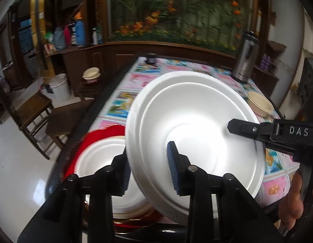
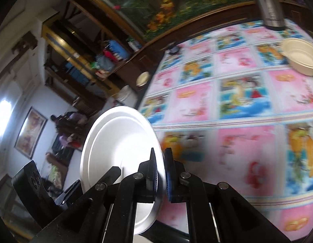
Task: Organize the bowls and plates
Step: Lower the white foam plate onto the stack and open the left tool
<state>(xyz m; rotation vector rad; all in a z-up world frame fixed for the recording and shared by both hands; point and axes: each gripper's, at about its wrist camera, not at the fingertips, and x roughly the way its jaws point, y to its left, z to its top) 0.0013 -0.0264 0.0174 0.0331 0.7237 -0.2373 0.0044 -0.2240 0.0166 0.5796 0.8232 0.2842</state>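
A white plate (image 1: 188,121) hangs tilted above the table, gripped on two sides. My left gripper (image 1: 150,168) straddles its near rim, one finger on each face; whether the pads press it I cannot tell. My right gripper (image 1: 245,129) comes in from the right onto the plate's right edge. In the right wrist view my right gripper (image 2: 161,174) is shut on the rim of that plate (image 2: 116,147). Below the left gripper, another white plate (image 1: 99,162) lies on a red tray (image 1: 104,133). A beige bowl (image 1: 259,102) (image 2: 300,56) stands at the far right of the table.
The table (image 2: 237,101) has a pink and blue cartoon cloth. A steel thermos (image 1: 244,58) stands at its far right edge, a small dark jar (image 1: 150,58) at the far edge. Wooden chairs (image 1: 35,113), a white bucket (image 1: 59,87) and stacked bowls (image 1: 91,74) are to the left.
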